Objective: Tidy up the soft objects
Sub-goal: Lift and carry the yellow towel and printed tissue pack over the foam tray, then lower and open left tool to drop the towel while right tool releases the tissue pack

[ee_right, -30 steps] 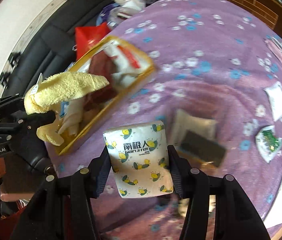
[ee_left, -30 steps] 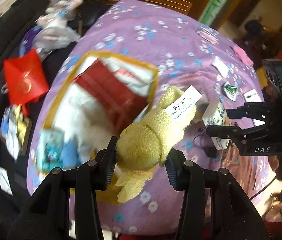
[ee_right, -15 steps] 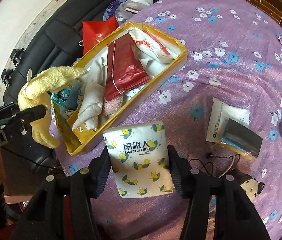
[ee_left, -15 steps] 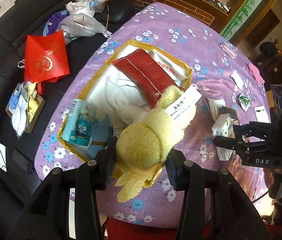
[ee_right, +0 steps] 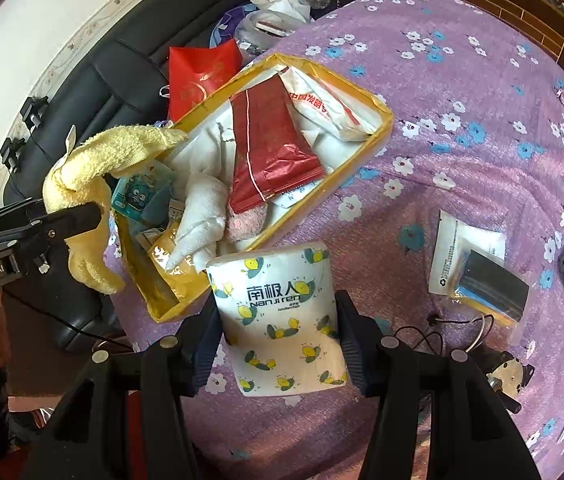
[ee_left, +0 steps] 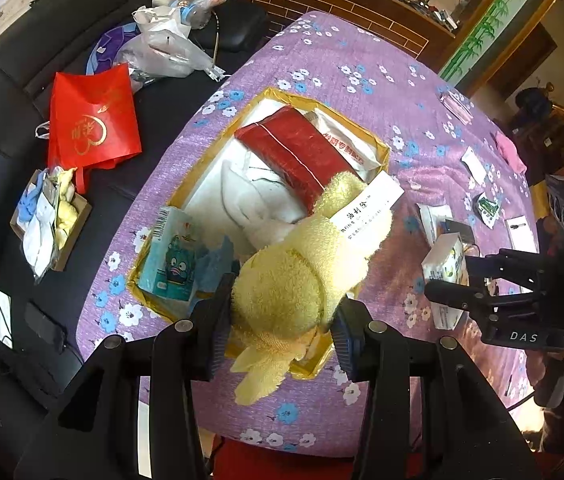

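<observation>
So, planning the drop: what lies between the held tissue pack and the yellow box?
Only bare purple cloth, seen in the right wrist view; the tissue pack hangs just short of the yellow box.

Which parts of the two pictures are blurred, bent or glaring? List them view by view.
Left wrist view: sharp throughout; fisheye bows the purple floral tablecloth into a dome and darkens the corners; the yellow plush towel in the left gripper looms large. Right wrist view: also sharp; the white wall top left is washed out; mild sheen on the red foil pouch.
</observation>
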